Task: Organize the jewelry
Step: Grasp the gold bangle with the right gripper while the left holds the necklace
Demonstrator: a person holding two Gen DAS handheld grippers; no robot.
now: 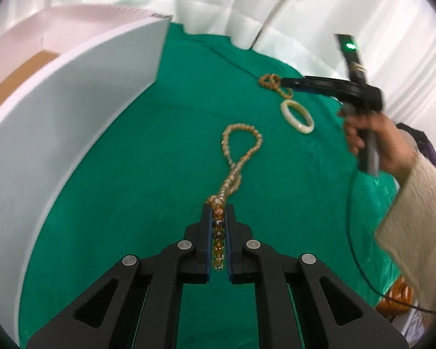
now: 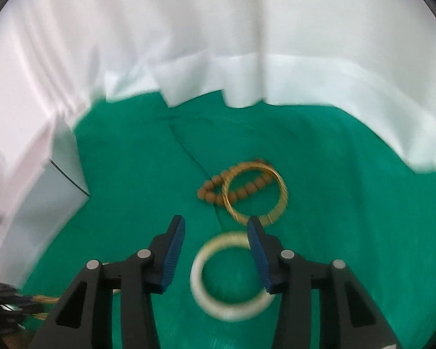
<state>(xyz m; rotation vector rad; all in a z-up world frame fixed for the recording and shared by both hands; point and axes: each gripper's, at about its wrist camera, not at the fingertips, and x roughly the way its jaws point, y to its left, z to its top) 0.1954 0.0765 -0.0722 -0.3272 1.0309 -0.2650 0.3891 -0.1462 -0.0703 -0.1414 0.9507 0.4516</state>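
My left gripper [image 1: 218, 212] is shut on an amber bead necklace [image 1: 238, 157]; its beads sit between the pads and its twisted loop trails forward on the green cloth [image 1: 174, 145]. My right gripper [image 2: 216, 226] is open above a white bangle [image 2: 199, 273], which lies between and below the fingers. Just beyond it lie thin gold bangles [image 2: 282, 186] over a brown bead bracelet [image 2: 209, 193]. In the left wrist view the right gripper [image 1: 284, 81] hovers over the gold bangles [image 1: 286, 93] and bead bracelet [image 1: 269, 80], with the white bangle [image 1: 297, 116] nearer.
A tall white box [image 1: 72, 110] with a pink lid stands left of the necklace; it also shows at the left in the right wrist view [image 2: 29, 209]. White drapes [image 2: 218, 43] hang behind the table. A cable [image 1: 351, 232] runs from the right hand.
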